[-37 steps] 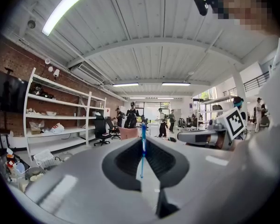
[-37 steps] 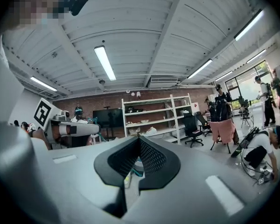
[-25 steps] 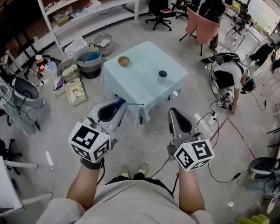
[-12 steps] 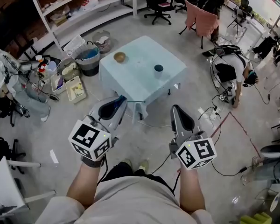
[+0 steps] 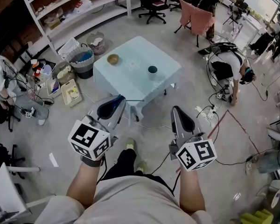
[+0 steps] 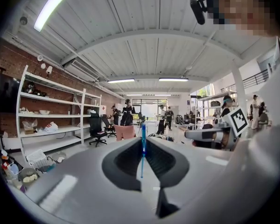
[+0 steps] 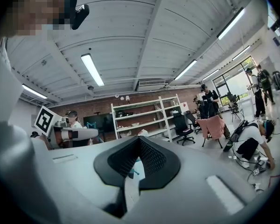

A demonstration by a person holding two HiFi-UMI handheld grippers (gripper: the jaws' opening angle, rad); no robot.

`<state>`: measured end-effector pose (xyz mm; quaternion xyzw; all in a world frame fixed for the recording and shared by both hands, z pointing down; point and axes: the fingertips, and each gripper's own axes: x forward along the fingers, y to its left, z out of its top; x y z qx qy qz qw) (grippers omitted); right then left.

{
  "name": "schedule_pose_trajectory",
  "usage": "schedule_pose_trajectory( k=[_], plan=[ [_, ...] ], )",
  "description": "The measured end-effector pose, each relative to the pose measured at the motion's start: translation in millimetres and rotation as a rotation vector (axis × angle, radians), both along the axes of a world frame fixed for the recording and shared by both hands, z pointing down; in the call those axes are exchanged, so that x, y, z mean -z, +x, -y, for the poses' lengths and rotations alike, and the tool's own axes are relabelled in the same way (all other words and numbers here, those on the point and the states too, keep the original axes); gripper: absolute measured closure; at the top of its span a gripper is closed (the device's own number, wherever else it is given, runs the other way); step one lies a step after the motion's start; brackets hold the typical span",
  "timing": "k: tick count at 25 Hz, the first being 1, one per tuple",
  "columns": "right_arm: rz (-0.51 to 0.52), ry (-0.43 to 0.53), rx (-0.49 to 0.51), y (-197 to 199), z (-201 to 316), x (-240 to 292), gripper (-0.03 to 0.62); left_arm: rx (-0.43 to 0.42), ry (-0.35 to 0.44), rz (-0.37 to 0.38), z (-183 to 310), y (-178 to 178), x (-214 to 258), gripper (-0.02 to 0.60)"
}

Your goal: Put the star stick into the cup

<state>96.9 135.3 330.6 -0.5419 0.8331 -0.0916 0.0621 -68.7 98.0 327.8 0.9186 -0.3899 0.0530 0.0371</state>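
our left gripper point(image 5: 119, 99) pinches the thin blue star stick point(image 6: 143, 146) between closed jaws. our right gripper point(image 5: 175, 110) hangs beside it, jaws pressed together on nothing. ahead, well apart, the dark cup point(image 5: 152, 70) stands on the pale table point(image 5: 130, 85), a brown bowl point(image 5: 113, 59) beyond.

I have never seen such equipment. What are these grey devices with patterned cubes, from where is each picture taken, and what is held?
No robot: a person holds a gripper in each hand. One picture comes from a camera on the person's head, looking down at the left gripper and right gripper; the cubes are part of them. The other two come from cameras riding on each gripper. Ahead stands a table with a light blue cloth, bearing a dark cup and a brown bowl. The left gripper is shut on a thin blue stick; the right gripper's jaws are together, holding nothing.
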Motion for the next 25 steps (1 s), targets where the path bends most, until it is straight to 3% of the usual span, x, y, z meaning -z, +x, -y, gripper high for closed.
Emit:
schedule_pose_trajectory(
  k=[11, 25],
  plan=[
    [-0.032, -0.027, -0.016, -2.8, 64.1, -5.8, 0.583, -0.04, -0.022, -0.008, 69.2, 11.0, -13.3, 0.56],
    [-0.06, -0.105, -0.084, -27.3, 207.1, -37.6, 0.582, -0.12, -0.062, 0.003, 222.4, 4.1, -58.4, 0.56]
  ],
)
